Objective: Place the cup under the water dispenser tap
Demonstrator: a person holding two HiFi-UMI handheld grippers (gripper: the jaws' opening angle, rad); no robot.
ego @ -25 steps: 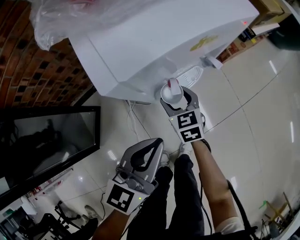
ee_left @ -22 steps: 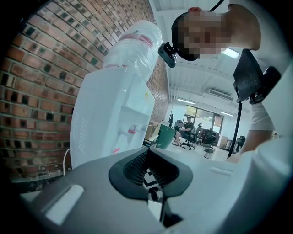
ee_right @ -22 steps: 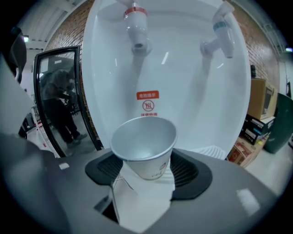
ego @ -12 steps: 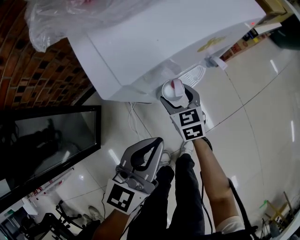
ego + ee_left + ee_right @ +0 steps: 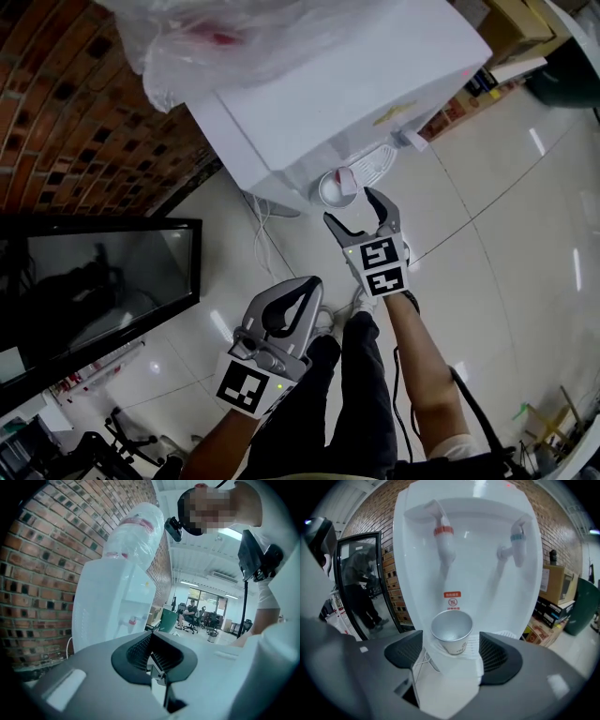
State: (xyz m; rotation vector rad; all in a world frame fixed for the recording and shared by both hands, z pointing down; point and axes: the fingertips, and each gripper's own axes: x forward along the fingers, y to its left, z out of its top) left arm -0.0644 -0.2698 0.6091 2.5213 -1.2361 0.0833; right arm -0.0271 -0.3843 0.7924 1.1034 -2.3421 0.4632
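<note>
- The cup [image 5: 451,632] stands upright on the drip tray [image 5: 474,642] of the water dispenser [image 5: 478,573], directly below the red tap [image 5: 443,538]; the blue tap [image 5: 516,543] is off to its right.
- The right gripper [image 5: 452,654] faces the cup with its jaws wide and opening. The cup sits just ahead of the tips, and neither pad touches it.
- The left gripper [image 5: 153,656] is held low and well apart from the dispenser. Its jaws are closed together with nothing between them.
- A plastic-wrapped bottle [image 5: 133,536] sits on top of the dispenser, with a brick wall [image 5: 42,573] behind.
</note>
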